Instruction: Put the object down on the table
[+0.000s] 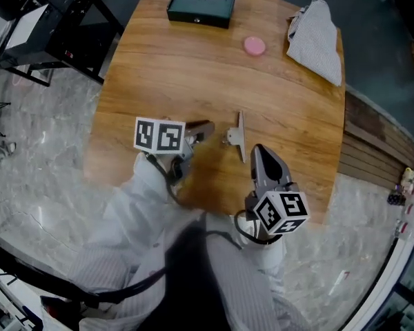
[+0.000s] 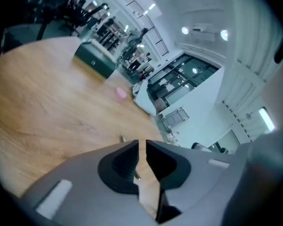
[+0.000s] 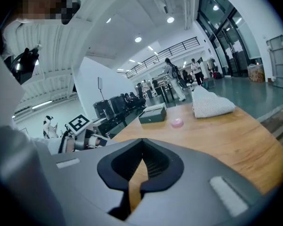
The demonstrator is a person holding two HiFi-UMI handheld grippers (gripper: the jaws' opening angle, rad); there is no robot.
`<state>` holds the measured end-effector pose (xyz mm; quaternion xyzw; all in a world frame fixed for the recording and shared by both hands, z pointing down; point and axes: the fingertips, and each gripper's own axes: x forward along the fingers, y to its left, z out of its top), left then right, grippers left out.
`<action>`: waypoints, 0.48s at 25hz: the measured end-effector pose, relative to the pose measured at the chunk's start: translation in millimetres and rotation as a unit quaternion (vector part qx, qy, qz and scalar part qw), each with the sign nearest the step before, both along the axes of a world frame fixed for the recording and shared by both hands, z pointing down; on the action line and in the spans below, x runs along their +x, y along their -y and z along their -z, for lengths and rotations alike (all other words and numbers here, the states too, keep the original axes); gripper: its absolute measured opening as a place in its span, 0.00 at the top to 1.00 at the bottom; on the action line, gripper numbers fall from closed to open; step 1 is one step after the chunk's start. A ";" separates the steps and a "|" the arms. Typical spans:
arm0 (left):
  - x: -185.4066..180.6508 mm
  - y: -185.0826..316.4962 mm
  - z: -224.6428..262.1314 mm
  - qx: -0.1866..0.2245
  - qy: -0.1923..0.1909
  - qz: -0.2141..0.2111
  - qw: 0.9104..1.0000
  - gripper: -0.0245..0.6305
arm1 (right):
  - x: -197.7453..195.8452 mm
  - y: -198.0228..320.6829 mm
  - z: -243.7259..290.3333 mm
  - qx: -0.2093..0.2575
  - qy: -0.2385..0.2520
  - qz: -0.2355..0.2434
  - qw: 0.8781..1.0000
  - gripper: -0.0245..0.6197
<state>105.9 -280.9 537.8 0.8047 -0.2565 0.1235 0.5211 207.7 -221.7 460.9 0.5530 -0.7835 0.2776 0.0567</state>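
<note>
At the left, the left gripper [image 1: 204, 128] lies low over the curved, light brown wooden tabletop [image 1: 179, 67], pointing right. Its jaws stand a narrow slit apart with nothing pressed between them; only wood grain shows through the gap, so it reads as released.

Just right of its tip lies the task's thing, a small pale flat piece with a short metal stud [image 1: 239, 136]. It rests on the bare tabletop, free of both grippers, so the put-down looks done.

Further right and nearer the person, the right gripper [image 1: 258, 152] points up the tabletop, jaws clenched together and empty. It is likely only waiting.

Well away at the far edge sit a dark green rectangular box [image 1: 201, 7], a pink round disc [image 1: 254, 45] and a striped grey-and-white folded cloth [image 1: 316, 40], clear of the working space.
</note>
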 end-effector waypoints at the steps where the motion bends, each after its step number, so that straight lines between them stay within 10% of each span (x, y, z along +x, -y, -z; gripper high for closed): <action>1: 0.3 2.0 23.4 0.037 -0.002 0.006 0.999 0.91 | -1.1 4.6 11.3 0.014 -0.005 0.003 1.000 0.94; 5: 3.6 4.4 123.1 0.191 -0.040 0.023 0.981 0.96 | -7.5 25.5 64.1 0.085 -0.014 0.010 0.996 0.94; 12: -18.3 1.1 236.9 0.422 -0.013 0.107 0.900 0.96 | -27.5 42.7 146.7 0.199 -0.063 0.014 0.978 0.94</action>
